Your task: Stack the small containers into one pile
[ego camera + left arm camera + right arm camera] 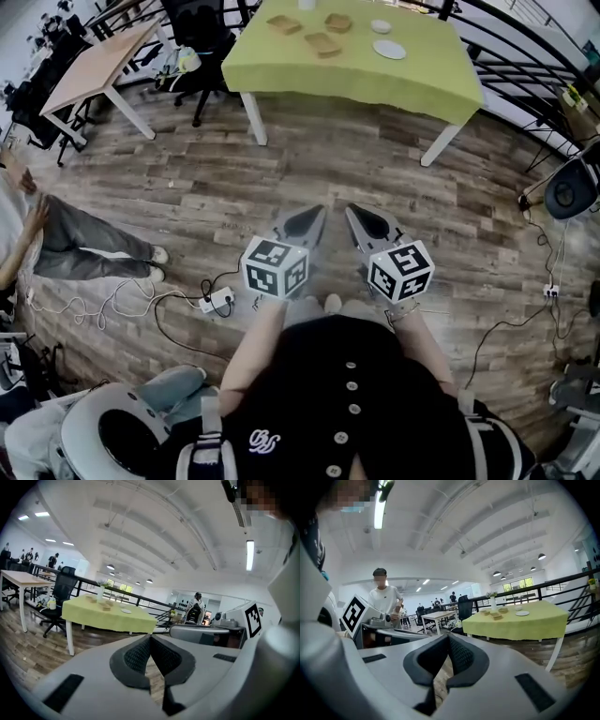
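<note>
1. Status: left gripper [307,221] is clenched w/ nothing btwn its jaws. Right gripper [367,223] is the same, tips together and empty. Both are held side by side in front of the person, over the wood floor [309,159].
2. Task's things: three brown containers [322,43] lie spread out toward the far side of the green table [375,80], apart from each other. Two white dishes [389,49] sit just beside them. The table is well apart from both grippers, so no stacking is done yet; prob. the approach step.
3. Risk, floor: cables [178,323] and a power strip [217,300] lie near the person's feet on the left. Stepping that way w/ eyes on the table could snag a foot.
4. Risk, jaws: both are closed. Reaching a container w/o opening first would shove it across the cloth, maybe off the edge, instead of gripping it.
5. Risk, grip: the containers look low and flat. A pinch on one rim could tilt it, so it lands crooked on the next and the pile leans.
6. Risk, mix-up: the white dishes differ in shape from the brown ones, and I can't tell from here whether they nest. Wrong order could mean a wobbly pile.
7. Risk, neighbours: a tall vase [493,603] stands by the containers. A wide swing of either gripper could knock it over.
</note>
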Motion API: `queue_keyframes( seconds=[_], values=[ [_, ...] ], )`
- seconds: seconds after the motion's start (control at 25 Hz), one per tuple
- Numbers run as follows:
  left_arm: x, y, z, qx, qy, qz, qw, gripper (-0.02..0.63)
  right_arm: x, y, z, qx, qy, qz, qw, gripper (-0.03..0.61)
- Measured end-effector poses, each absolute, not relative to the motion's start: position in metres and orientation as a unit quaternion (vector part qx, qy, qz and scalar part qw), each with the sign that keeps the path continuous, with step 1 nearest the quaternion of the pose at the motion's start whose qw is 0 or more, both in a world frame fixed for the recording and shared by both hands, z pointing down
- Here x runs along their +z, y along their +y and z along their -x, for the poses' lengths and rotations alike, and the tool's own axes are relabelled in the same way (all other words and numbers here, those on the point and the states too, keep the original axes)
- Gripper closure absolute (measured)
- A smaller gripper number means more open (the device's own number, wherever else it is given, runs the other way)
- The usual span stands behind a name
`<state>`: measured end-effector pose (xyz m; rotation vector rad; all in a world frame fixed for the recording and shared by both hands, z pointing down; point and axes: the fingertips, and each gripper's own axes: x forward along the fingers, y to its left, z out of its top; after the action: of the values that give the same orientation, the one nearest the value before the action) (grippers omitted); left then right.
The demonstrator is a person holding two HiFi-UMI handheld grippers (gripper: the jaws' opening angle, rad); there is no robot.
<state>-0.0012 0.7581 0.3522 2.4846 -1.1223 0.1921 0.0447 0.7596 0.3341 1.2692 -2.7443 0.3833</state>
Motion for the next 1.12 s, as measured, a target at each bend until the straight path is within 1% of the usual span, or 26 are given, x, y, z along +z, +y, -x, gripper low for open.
queue_keyframes(
  seconds=[0.16, 0.28, 0.36, 0.48, 0.68, 0.88, 1.12],
  values=[
    [0.356, 0.748, -0.01, 0.075, -0.412, -0.886, 0.198, 0.595, 0.34, 0.753, -0.06, 0.126, -0.898, -0.419, 0.057, 0.568],
    [0.362, 0.743, -0.019, 0.084, -0.413, -0.884, 0.203, 0.524, 0.349, 0.75, -0.069, 0.133, -0.899, -0.413, 0.065, 0.563],
    [0.366, 0.741, -0.023, 0.091, -0.415, -0.881, 0.208, 0.508, 0.354, 0.749, -0.071, 0.139, -0.9, -0.407, 0.069, 0.555],
    [0.372, 0.738, -0.03, 0.097, -0.419, -0.877, 0.216, 0.466, 0.359, 0.744, -0.077, 0.148, -0.901, -0.402, 0.071, 0.516],
    [0.382, 0.721, -0.034, 0.1, -0.42, -0.872, 0.231, 0.471, 0.366, 0.723, -0.082, 0.154, -0.898, -0.405, 0.074, 0.47],
    [0.389, 0.676, -0.03, 0.094, -0.42, -0.872, 0.232, 0.489, 0.376, 0.678, -0.08, 0.159, -0.895, -0.41, 0.071, 0.468],
    [0.386, 0.596, -0.018, 0.093, -0.41, -0.879, 0.225, 0.489, 0.371, 0.604, -0.06, 0.151, -0.898, -0.406, 0.068, 0.469]
  ],
)
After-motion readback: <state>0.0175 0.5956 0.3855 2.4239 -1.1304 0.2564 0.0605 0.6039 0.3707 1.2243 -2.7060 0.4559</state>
